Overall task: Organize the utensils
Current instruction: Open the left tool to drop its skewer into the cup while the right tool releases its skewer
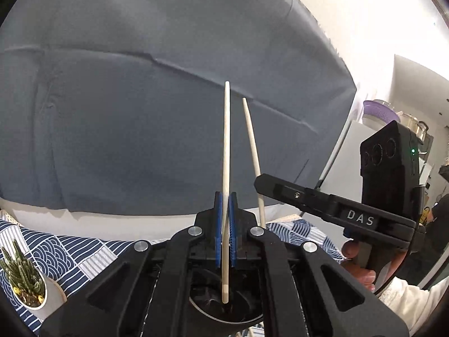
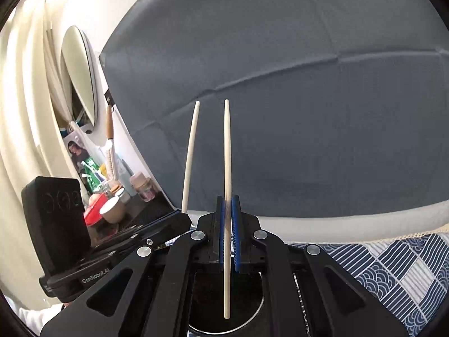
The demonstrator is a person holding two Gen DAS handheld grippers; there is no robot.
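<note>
Left wrist view: my left fingers are pressed together on a pale chopstick, the blue ribbed pads pinching it about a third of the way up its length. The stick runs almost straight ahead along the fingers, its thin tip up against the grey backdrop cloth and its blunt end hanging back near the camera. From the pads outward, the black linkage arms fan toward the lower corners. This gripper sits slightly nose-down, with the blue-and-white patterned cloth on the surface below it and a small potted succulent at the lower left.

To the right I see the right gripper side-on, angled in toward mine, its own chopstick rising through it and leaning left, near my stick but apart from it. A hand wraps its grip, with a white sleeve behind.

In the right wrist view, the right fingers are likewise clamped on their chopstick, which points straight ahead at the grey backdrop. The left gripper comes in from the lower left, its stick standing just beside mine, the tips close but not touching. The patterned cloth shows at the lower right; a cluttered shelf of jars lies beyond on the left.
</note>
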